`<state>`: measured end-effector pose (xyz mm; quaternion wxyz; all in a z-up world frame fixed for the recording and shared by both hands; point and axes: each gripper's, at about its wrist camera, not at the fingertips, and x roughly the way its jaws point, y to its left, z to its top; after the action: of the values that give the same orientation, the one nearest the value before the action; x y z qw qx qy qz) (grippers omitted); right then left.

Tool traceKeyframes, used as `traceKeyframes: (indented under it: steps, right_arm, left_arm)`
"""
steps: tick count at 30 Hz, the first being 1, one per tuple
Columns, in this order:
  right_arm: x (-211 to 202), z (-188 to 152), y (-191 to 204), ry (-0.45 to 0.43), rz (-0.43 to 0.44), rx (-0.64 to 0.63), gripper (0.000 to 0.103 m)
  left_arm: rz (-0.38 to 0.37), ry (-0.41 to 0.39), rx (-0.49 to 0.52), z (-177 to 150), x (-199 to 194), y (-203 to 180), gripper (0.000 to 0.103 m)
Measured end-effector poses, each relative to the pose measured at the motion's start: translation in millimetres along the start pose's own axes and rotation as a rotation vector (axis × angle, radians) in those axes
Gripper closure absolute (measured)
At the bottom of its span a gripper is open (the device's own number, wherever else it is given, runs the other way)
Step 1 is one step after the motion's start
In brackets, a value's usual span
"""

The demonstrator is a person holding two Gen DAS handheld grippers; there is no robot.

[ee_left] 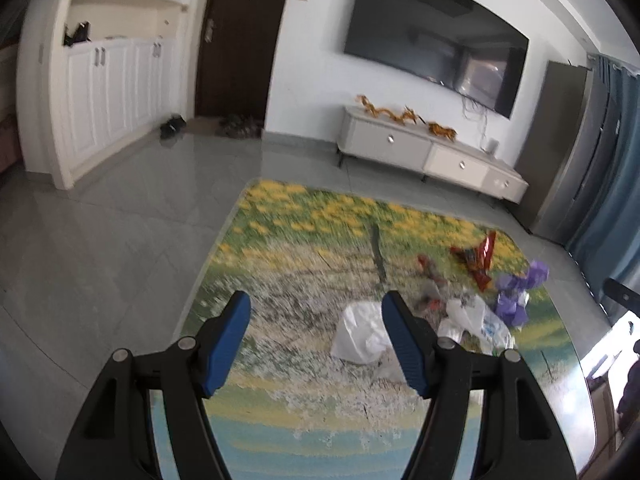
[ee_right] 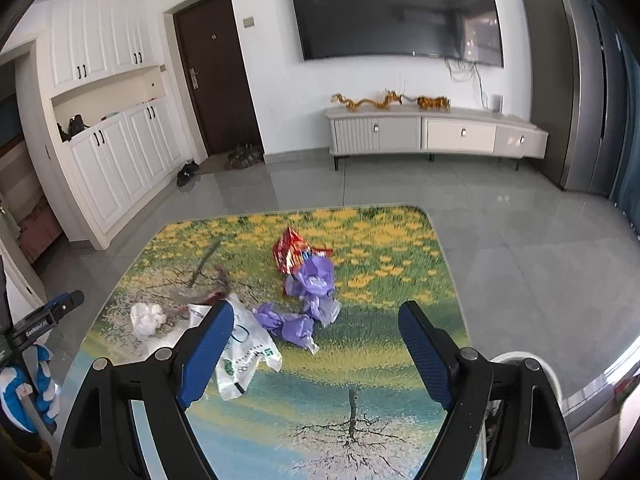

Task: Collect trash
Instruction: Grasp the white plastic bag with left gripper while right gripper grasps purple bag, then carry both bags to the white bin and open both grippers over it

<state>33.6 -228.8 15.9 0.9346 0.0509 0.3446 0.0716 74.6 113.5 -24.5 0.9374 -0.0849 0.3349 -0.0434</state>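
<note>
left gripper [ee_left: 316,340] hanging open, empty | right gripper [ee_right: 316,350] hanging open, empty | trash lying on rug [ee_right: 400,280] | white crumpled bag [ee_left: 362,334] sitting just ahead of left, right of centre | left looking nearer | purple wrappers [ee_right: 308,300] lying farther ahead of right

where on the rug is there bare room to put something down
Free: the right half of the rug, right of the purple wrappers, and the near strip between the open right gripper and them. Crowded: left-centre, around the red snack bag and white plastic bag.
</note>
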Motion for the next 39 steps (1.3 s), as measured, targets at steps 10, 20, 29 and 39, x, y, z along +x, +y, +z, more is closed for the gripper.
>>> traceKeyframes:
  steps: [10, 20, 29, 39]
  right_arm:
    - [69.1, -2.7, -11.0, 0.095, 0.042, 0.016, 0.020]
    - [130.5, 6.7, -5.9, 0.151, 0.051, -0.019, 0.020]
    - [155.1, 4.6, -4.9, 0.196, 0.053, -0.032, 0.066]
    - [85.8, 19.3, 4.7, 0.075, 0.085, -0.051, 0.071]
  left_arm:
    - [-0.106, 0.155, 0.064, -10.2, 55.5, -23.3, 0.037]
    - [-0.134, 0.219, 0.081, -10.9, 91.1, -24.0, 0.037]
    - [-0.147, 0.252, 0.086, -16.9, 103.5, -22.5, 0.077]
    - [-0.159, 0.175, 0.079, -4.0, 60.7, -24.6, 0.089]
